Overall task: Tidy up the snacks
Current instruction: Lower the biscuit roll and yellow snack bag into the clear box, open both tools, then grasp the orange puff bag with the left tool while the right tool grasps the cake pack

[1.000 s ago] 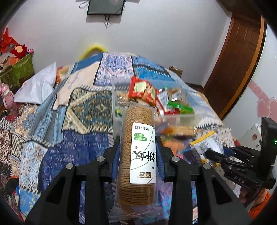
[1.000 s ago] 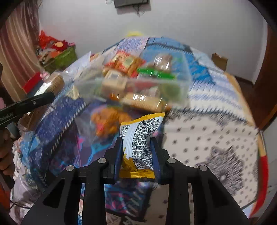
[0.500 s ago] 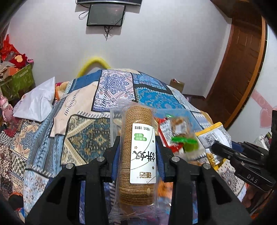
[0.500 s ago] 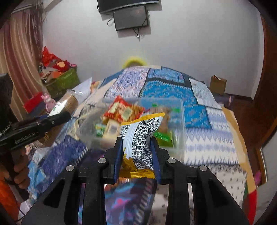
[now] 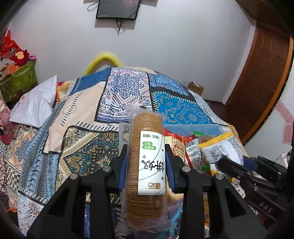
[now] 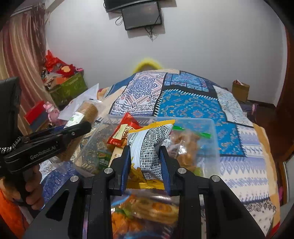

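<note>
Left gripper (image 5: 147, 161) pinched the biscuit sleeve (image 5: 147, 165) upright at frame centre, right gripper (image 6: 145, 161) pinched the yellow chip bag (image 6: 152, 145) over the clear bin (image 6: 211, 128), presumably for dropping both in.

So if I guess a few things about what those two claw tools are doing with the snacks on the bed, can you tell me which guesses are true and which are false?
1. The left gripper is clamped on a biscuit roll in clear wrap. True.
2. The right gripper is open and holds nothing. False: it is shut on a yellow and white snack bag.
3. A clear plastic bin on the bed already has snacks in it, including a red packet. True.
4. The biscuit roll lies inside the bin. False: it is held up between the fingers, to the left of the bin.
5. A dark screen hangs on the white wall. True.
</note>
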`<state>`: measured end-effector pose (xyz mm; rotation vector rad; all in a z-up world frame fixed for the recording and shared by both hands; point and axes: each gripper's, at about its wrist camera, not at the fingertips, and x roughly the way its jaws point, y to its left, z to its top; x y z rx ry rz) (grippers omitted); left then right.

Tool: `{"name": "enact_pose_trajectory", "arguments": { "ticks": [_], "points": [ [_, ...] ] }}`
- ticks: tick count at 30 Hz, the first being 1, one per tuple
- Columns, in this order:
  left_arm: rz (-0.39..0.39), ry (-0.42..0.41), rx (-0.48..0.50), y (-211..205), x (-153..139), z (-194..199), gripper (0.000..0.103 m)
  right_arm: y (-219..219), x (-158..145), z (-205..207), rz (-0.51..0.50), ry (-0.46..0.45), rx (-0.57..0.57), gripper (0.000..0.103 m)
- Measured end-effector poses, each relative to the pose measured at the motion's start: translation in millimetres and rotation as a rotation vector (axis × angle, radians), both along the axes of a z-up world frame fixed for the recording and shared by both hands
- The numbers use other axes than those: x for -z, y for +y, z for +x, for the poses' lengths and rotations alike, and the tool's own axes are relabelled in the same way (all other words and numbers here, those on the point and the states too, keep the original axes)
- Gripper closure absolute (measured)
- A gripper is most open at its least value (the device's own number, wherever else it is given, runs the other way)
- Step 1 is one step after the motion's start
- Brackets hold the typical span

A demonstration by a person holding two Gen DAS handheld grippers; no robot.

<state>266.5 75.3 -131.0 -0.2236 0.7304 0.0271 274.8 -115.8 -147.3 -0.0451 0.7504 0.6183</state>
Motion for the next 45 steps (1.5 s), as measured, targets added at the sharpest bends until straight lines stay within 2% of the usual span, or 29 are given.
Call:
{"name": "enact_pose_trajectory", "arguments": {
  "ticks": [8,17,22,25,27,29,33,37,41,45],
  "points": [
    [0.007,0.040,-0.010,-1,24,24,0.067,12,19,13,-0.029,0.037,-0.024,0.075],
    [0.030,0.075,-0.004,-6,37,32,0.067,13,29,17,-0.040,0.062,-0.028,0.075],
    [0.060,0.078,0.012,-11,33,24,0.067,15,31,15,-0.061,0.068,-0.028,0.075],
    [0.052,0.073,0.012,-9,28,18,0.066,15,30,12,-0.071,0.072,-0.029,0.074],
    [0.049,0.069,0.016,-9,22,13,0.066,13,27,9,-0.077,0.067,-0.026,0.071],
    [0.053,0.059,0.019,-10,16,6,0.065,10,24,6,-0.074,0.063,-0.021,0.063],
    [0.047,0.041,0.026,-13,2,-9,0.064,2,14,0,-0.057,0.049,-0.013,0.059],
    [0.052,0.022,0.036,-19,-11,-26,0.052,-8,0,-9,-0.046,0.024,-0.001,0.058],
    [0.064,0.013,0.057,-30,-18,-47,0.039,-22,-11,-21,-0.032,-0.002,0.017,0.047],
    [0.073,0.038,0.078,-42,-14,-61,0.036,-34,-15,-32,-0.036,-0.015,0.027,0.045]
  ]
}}
